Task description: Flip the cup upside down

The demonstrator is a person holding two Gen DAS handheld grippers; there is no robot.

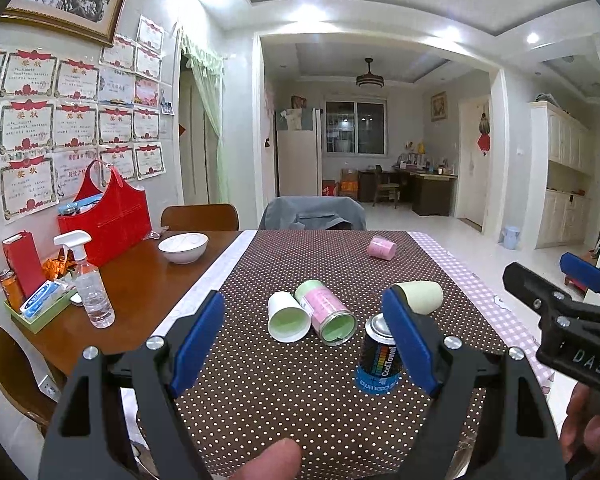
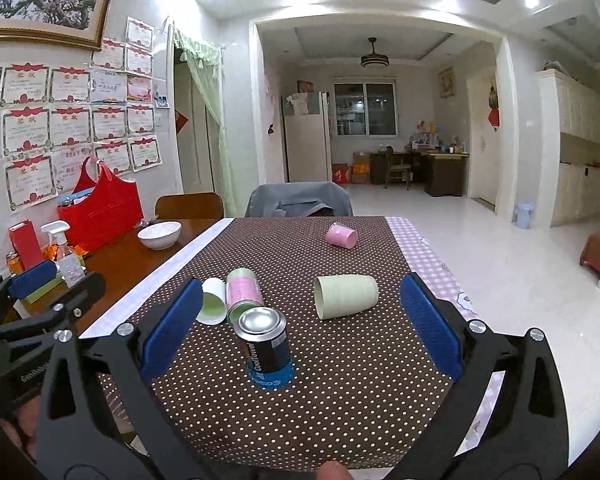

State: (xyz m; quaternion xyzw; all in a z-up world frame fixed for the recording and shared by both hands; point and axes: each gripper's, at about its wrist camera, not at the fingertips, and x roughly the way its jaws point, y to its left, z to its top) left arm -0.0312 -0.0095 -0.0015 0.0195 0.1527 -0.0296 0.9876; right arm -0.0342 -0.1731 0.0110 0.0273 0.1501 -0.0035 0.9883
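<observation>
1. Only writing I can read is on the can: "CoolTowel" running up its side, printed upside down; it's standing between my right claw's pads, closer to the left pad, not touching either.
2. Past the can, a white cup and a pink-and-green tube lie on their sides touching each other, ahead-left of the right claw; a small pink cup lies well ahead near the far edge of the dotted cloth; white bowl and spray bottle off to the left.
3. The cream cup I'm after lies on its side ahead of the right claw, mouth facing left; nothing blocking it.
4. Both claws wide open, holding nothing; left claw has the can just inside its right pad.
</observation>
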